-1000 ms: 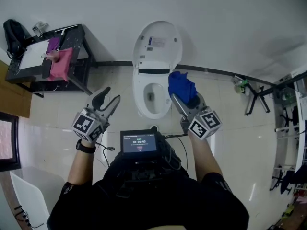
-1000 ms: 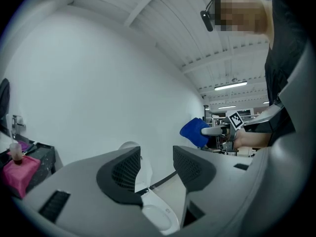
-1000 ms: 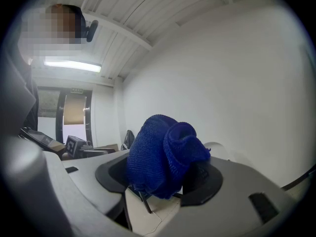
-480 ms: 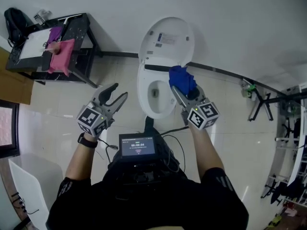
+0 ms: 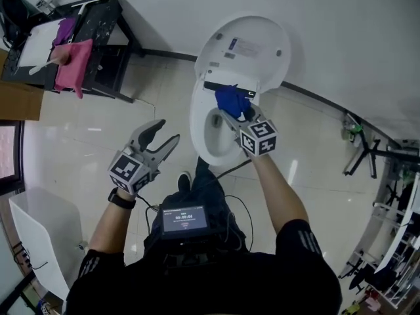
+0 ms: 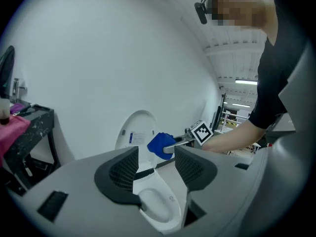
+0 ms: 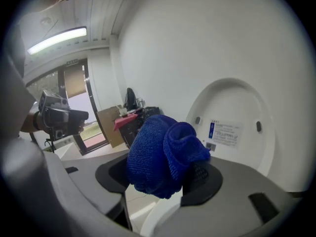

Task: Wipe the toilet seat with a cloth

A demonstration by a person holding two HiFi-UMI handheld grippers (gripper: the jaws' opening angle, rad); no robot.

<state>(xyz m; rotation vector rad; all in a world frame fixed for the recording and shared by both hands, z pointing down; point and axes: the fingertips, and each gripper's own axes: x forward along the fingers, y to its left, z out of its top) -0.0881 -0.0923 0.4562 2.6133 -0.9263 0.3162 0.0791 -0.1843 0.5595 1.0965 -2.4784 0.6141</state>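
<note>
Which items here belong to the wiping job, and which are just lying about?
In the job: blue cloth clamped in the jaws of the right gripper; toilet seat; raised lid.
Lying about: pink cloth on the black table; left gripper, jaws open, idle.

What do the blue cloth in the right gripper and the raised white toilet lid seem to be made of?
The bunched blue cloth looks like soft, matte microfibre or terry: a fine looped, ribbed texture shows. The white oval toilet lid is probably smooth moulded plastic with a slight sheen; ceramic cannot be excluded.
</note>
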